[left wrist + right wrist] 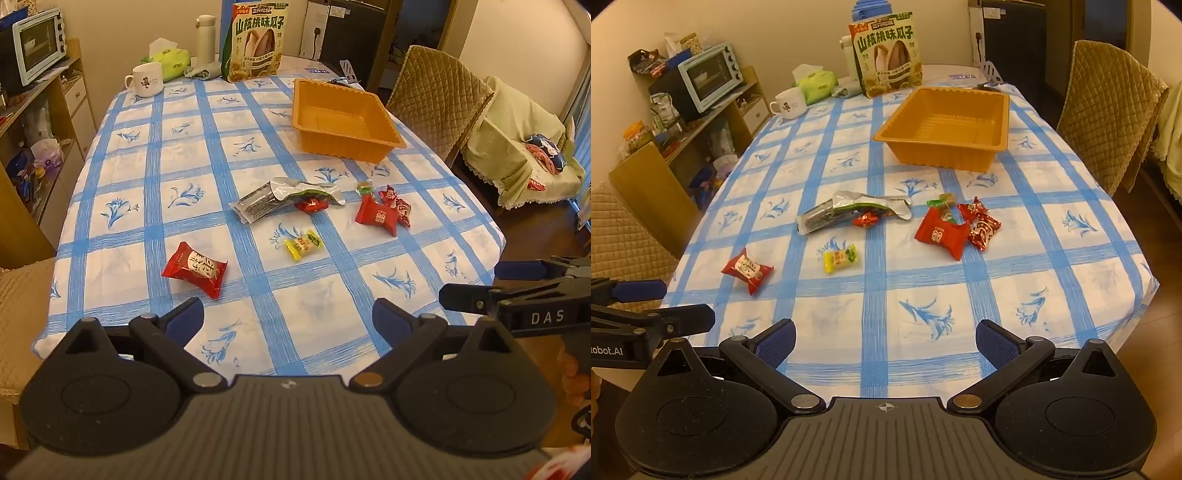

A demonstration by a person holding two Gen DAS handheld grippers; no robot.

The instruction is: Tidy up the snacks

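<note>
Red, yellow and silver wrappers lie scattered mid-table on the blue-checked cloth (1052, 258), all well ahead of both claws. Left gripper (288, 321): jaws spread wide, holding nothing; nearest it, a red snack packet (194, 268). Right gripper (884, 341): jaws likewise apart, empty. Yellow candy (840, 258) sits beyond it; red sweets cluster (956, 229) farther right. Orange tray (993, 147) stands behind the snacks, nothing in it.

Far end of my view — white ceramic mug (147, 79), green tissue pack (170, 61) w/ tall white thermos (205, 36); light-blue toaster oven (711, 75) on shelf.
</note>
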